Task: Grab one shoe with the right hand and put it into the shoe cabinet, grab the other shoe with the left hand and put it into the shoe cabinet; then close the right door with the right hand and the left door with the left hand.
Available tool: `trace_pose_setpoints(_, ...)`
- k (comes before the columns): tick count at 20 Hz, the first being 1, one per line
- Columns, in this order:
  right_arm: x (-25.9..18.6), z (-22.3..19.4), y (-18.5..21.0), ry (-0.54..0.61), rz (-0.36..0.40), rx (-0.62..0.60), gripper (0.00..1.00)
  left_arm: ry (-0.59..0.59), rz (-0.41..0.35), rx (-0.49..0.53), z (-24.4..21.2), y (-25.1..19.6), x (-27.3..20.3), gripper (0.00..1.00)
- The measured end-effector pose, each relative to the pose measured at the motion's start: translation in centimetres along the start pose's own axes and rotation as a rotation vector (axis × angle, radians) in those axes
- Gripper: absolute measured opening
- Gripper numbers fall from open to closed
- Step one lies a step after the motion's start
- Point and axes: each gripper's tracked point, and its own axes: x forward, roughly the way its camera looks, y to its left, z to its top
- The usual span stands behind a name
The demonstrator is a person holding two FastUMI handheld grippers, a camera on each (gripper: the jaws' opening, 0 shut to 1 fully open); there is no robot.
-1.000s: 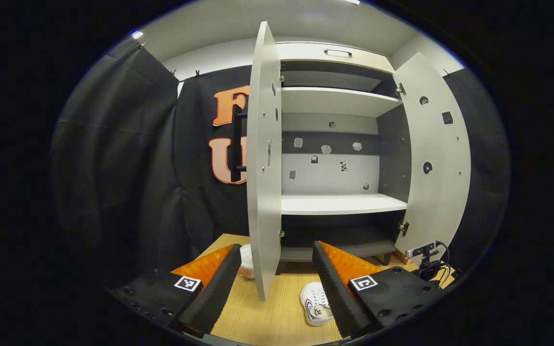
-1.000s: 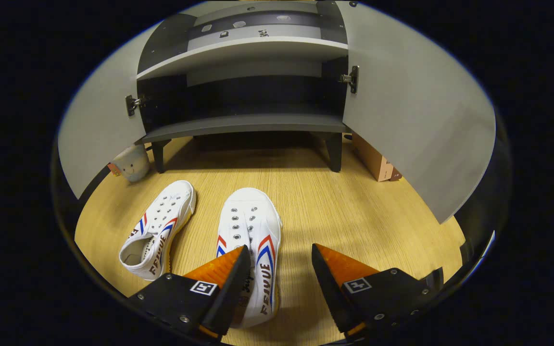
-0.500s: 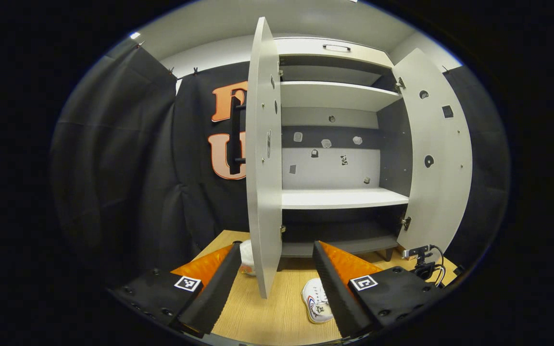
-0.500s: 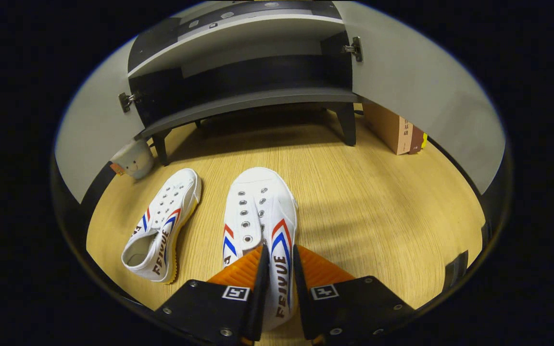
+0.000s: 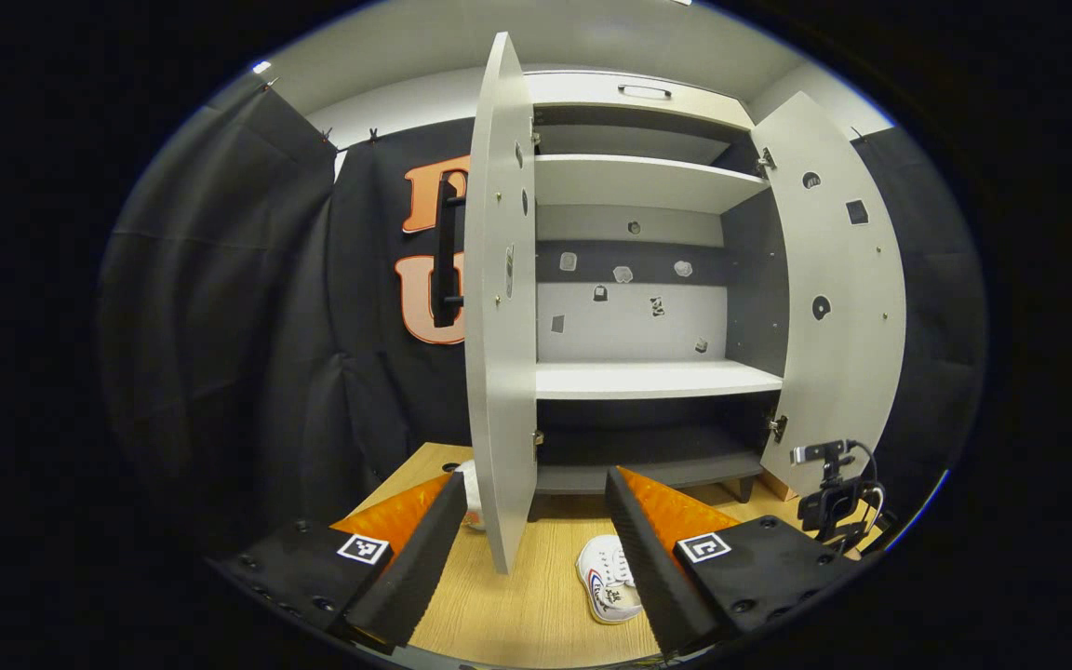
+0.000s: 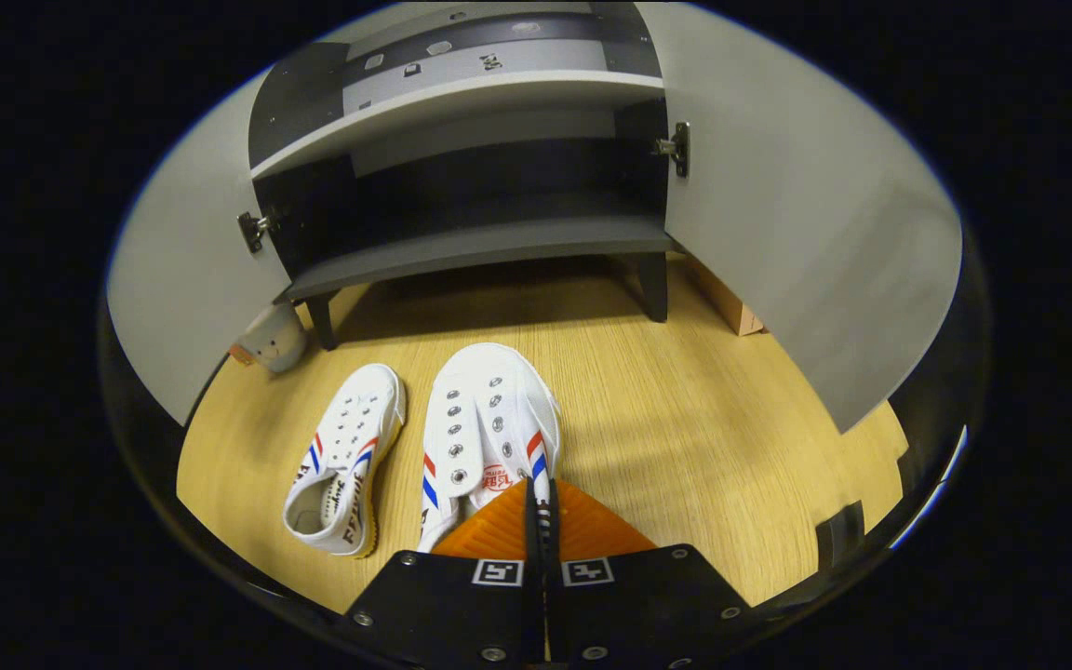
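Two white shoes with red and blue stripes lie on the wooden floor before the open shoe cabinet [image 6: 480, 247]. My right gripper [image 6: 541, 489] is shut, both fingers pinching the right side wall of the nearer shoe [image 6: 489, 419]. The other shoe [image 6: 345, 461] lies just left of it, untouched. My left gripper [image 5: 534, 479] is held higher and stands open with nothing in it, facing the cabinet [image 5: 652, 380]. The left door [image 5: 494, 307] shows edge-on between its fingers, farther off. One shoe [image 5: 606, 582] peeks out beside its right finger.
Both doors stand wide open: left door [image 6: 182, 279], right door [image 6: 797, 214], right door [image 5: 838, 279]. A small pale cup-like object [image 6: 275, 340] sits by the cabinet's left leg, a cardboard box [image 6: 727, 302] behind the right door. A camera with cables [image 5: 829, 493] stands at right.
My right gripper went from open astride the nearer shoe to shut on its side wall, and the shoe has tipped slightly. The left gripper stayed open and barely shifted.
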Motion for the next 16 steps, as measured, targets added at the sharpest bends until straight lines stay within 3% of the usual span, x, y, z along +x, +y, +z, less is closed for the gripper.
trace_pose_setpoints(7, -8.1, 10.6, 1.8, -0.115, 0.061, 0.019, 0.01, -0.023, -0.03, 0.001, -0.7, -1.2, -0.1, 0.97)
trace_pose_setpoints(13, -12.2, 18.0, 4.0, -0.25, 0.095, 0.006, 0.0, -0.026, -0.054, 0.003, -0.8, -1.8, -0.1, 0.96)
trace_pose_setpoints(16, -12.2, 23.1, 5.3, -0.289, 0.12, 0.014, 0.0, -0.028, -0.051, -0.008, -0.7, -1.5, 0.1, 0.96)
